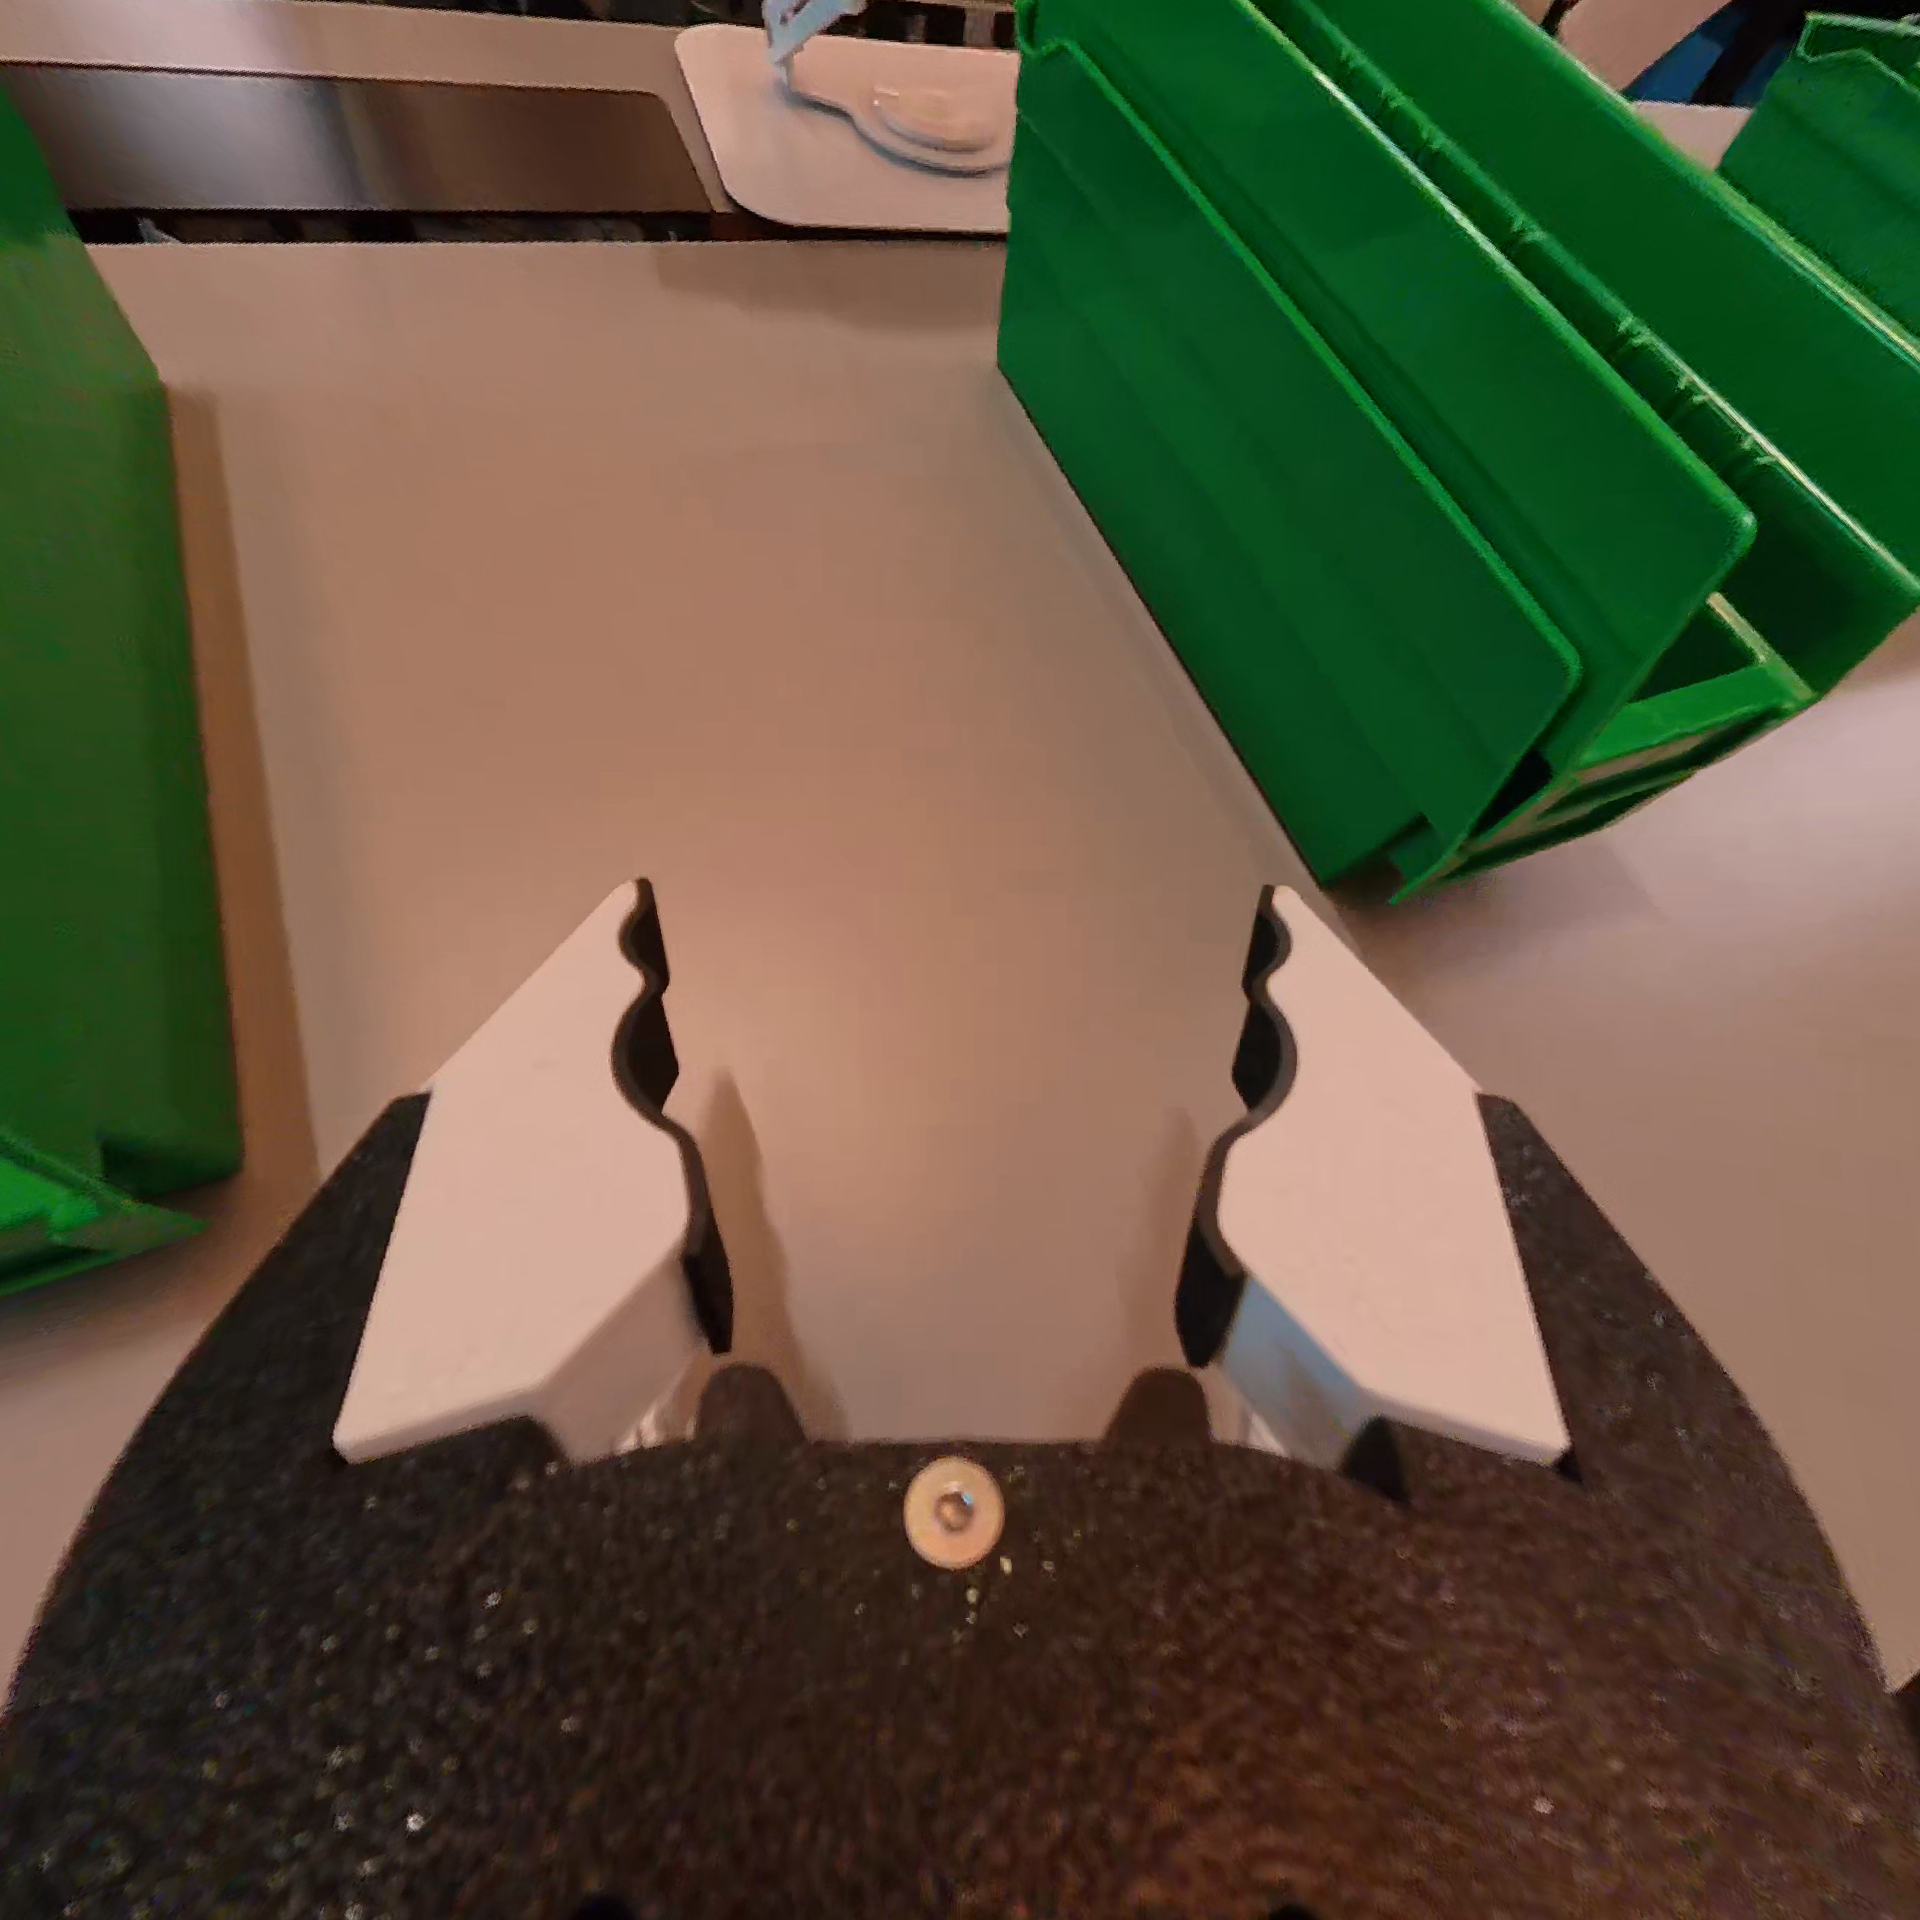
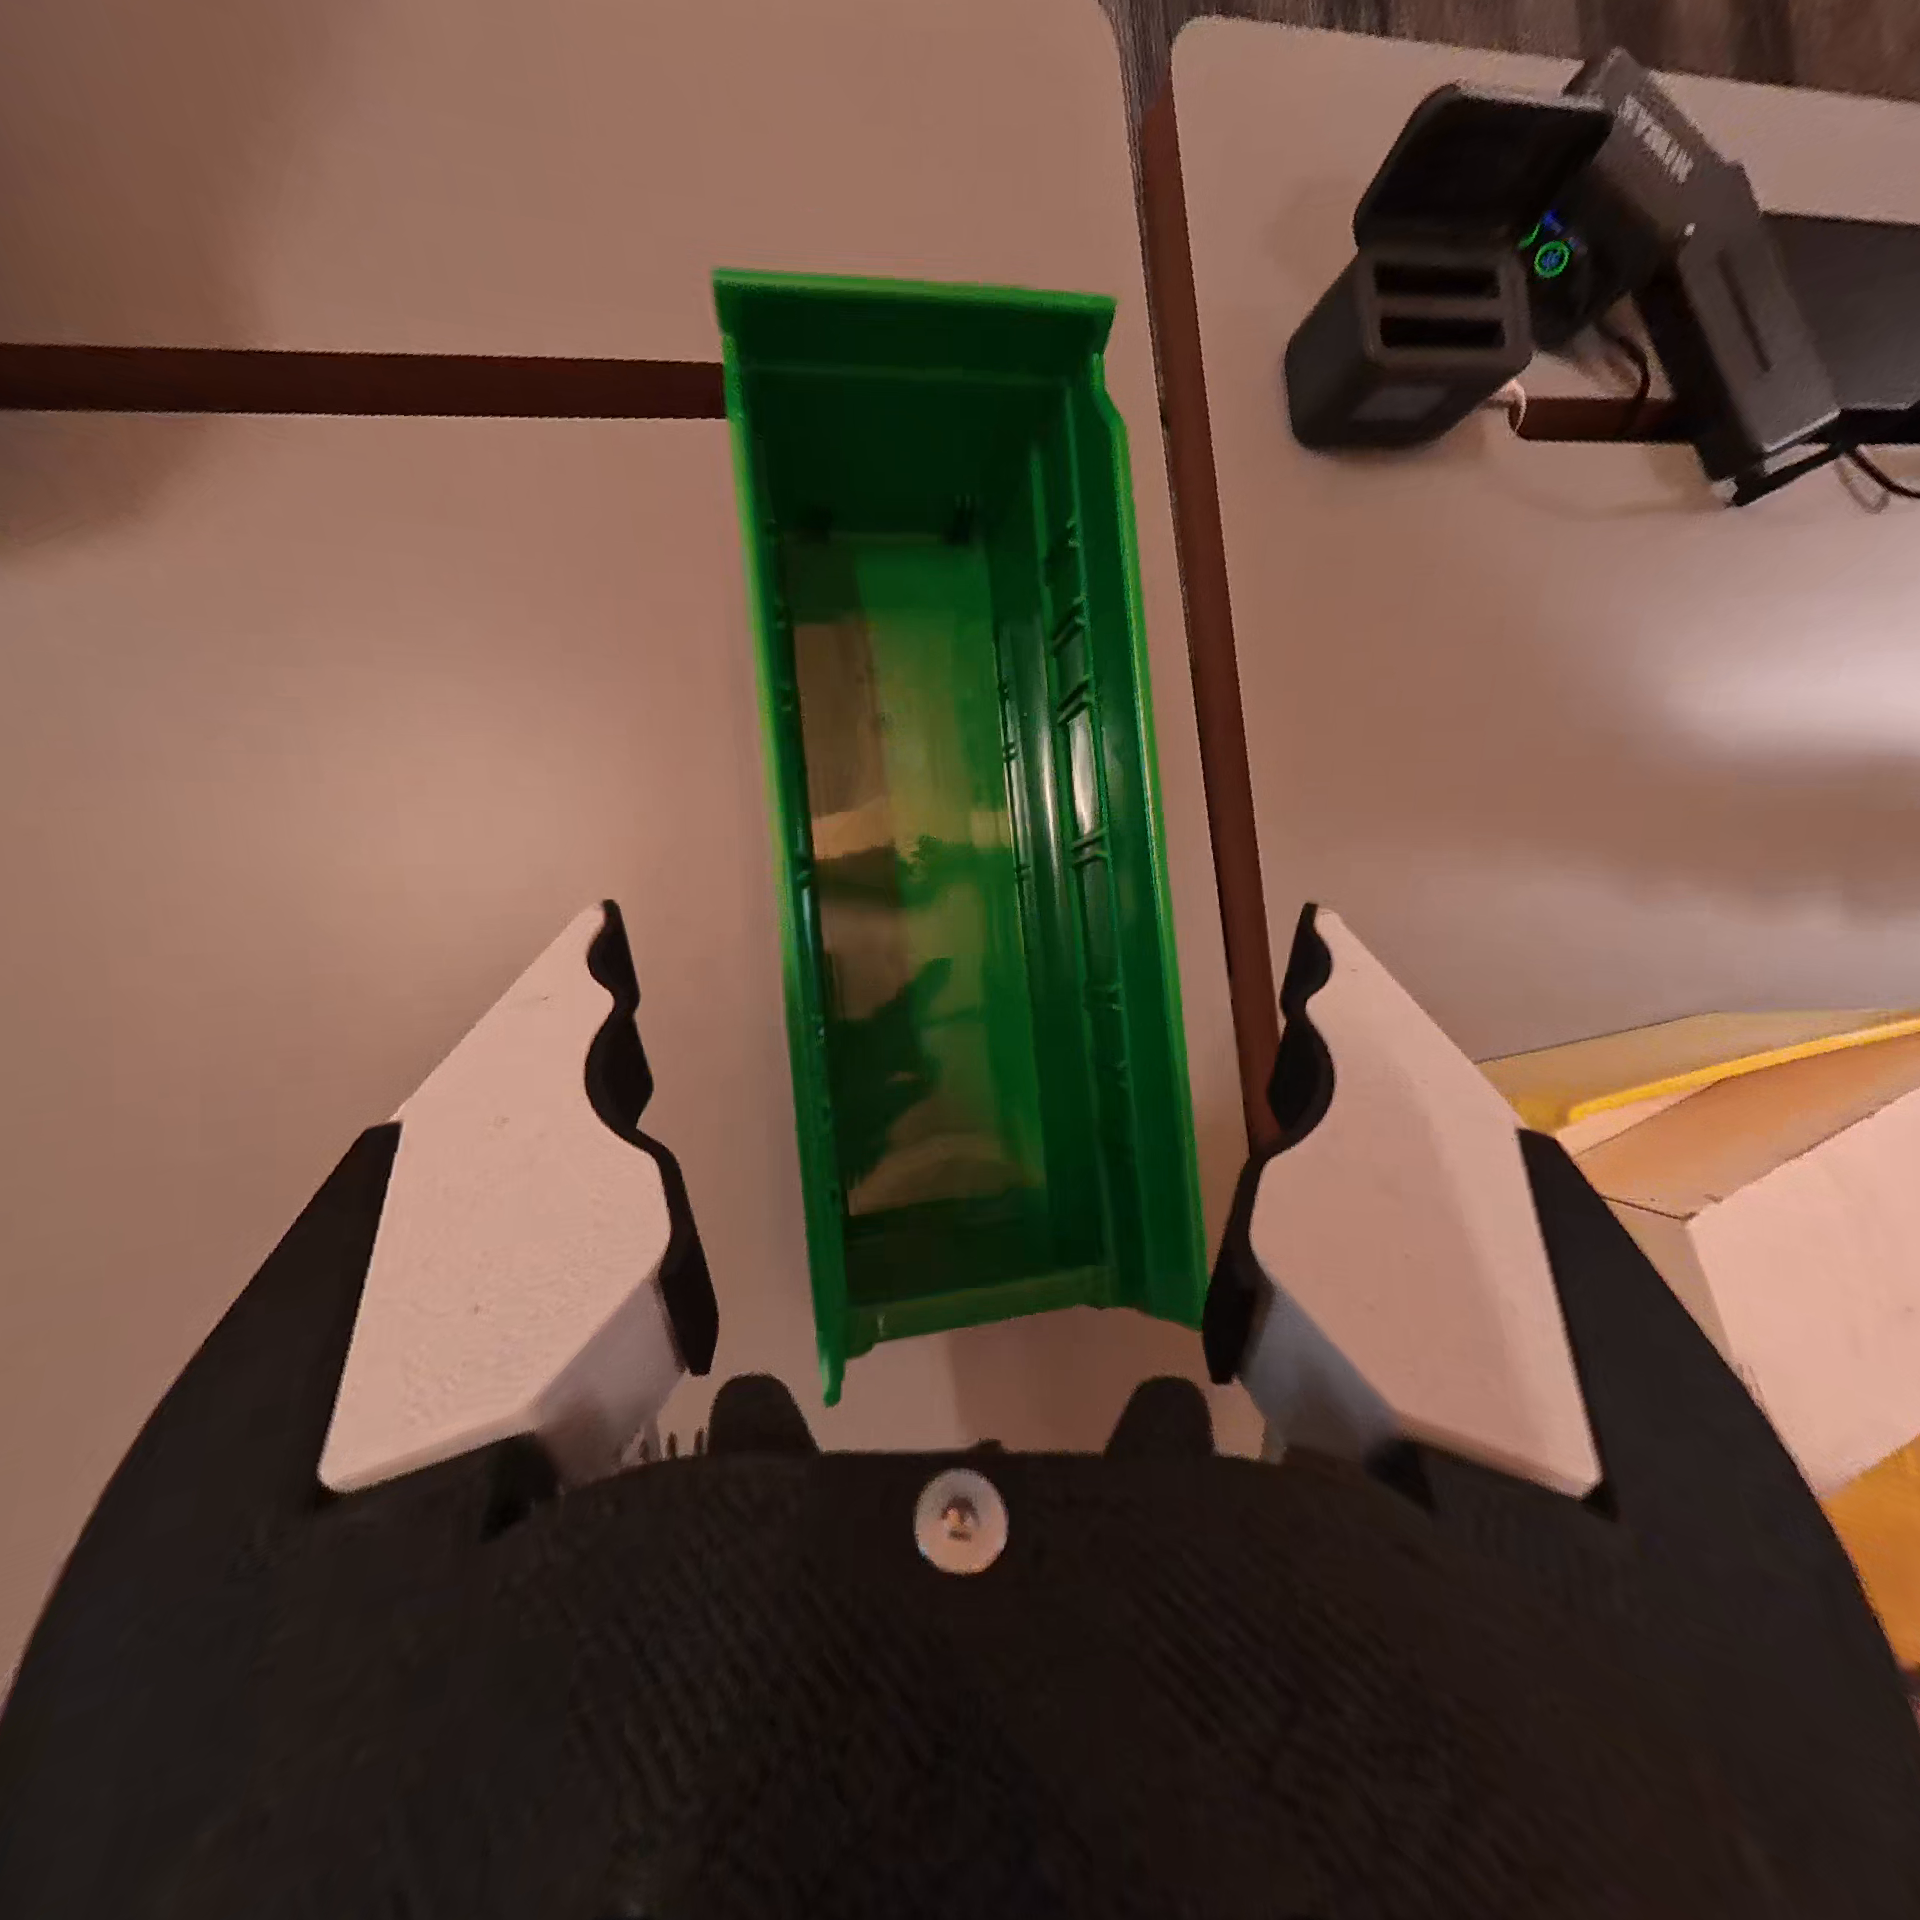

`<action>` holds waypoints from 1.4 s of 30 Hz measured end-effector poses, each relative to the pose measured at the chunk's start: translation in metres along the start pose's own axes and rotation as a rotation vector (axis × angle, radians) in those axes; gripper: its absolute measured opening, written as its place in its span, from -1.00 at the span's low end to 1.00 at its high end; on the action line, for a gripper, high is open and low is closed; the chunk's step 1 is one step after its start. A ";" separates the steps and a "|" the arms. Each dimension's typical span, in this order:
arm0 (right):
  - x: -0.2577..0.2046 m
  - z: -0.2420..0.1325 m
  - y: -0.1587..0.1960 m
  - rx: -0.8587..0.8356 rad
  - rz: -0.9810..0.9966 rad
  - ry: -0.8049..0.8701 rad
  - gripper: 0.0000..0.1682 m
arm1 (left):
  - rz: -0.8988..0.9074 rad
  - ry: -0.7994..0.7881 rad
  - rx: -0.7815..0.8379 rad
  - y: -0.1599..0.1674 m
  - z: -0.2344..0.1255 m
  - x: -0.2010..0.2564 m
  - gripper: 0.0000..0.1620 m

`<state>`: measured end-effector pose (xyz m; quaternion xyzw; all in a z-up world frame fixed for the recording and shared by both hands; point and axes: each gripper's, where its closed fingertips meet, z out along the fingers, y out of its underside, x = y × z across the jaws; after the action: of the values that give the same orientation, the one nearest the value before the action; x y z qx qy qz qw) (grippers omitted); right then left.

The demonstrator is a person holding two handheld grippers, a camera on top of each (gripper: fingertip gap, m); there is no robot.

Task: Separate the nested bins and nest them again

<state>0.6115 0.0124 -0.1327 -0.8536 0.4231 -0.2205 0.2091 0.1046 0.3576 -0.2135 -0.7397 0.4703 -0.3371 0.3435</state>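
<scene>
In the left wrist view, nested green bins (image 1: 1403, 499) lie at the upper right of the white table, one inside another. A single green bin (image 1: 94, 727) stands at the left edge, and part of another green bin (image 1: 1839, 177) shows at the far right. My left gripper (image 1: 956, 914) is open and empty, above bare table between them. In the right wrist view, one long green bin (image 2: 956, 810) sits open side up, straight ahead. My right gripper (image 2: 956, 935) is open and empty, its fingers either side of the bin's near end, above it.
A black device (image 2: 1558, 270) with cables sits on the neighbouring table at the upper right. A yellow and white box (image 2: 1714, 1195) is close to my right finger. Dark gaps (image 2: 1205, 623) separate the table tops. A pale object (image 1: 914, 114) lies beyond the table's far edge.
</scene>
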 end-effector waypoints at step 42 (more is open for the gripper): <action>-0.001 0.088 0.026 -0.202 0.046 -0.089 0.23 | -0.042 0.065 -0.031 0.014 0.021 0.009 0.35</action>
<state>0.6427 0.0134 -0.2186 -0.8693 0.4530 -0.1337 0.1459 0.1186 0.3485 -0.2345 -0.7432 0.4708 -0.3607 0.3096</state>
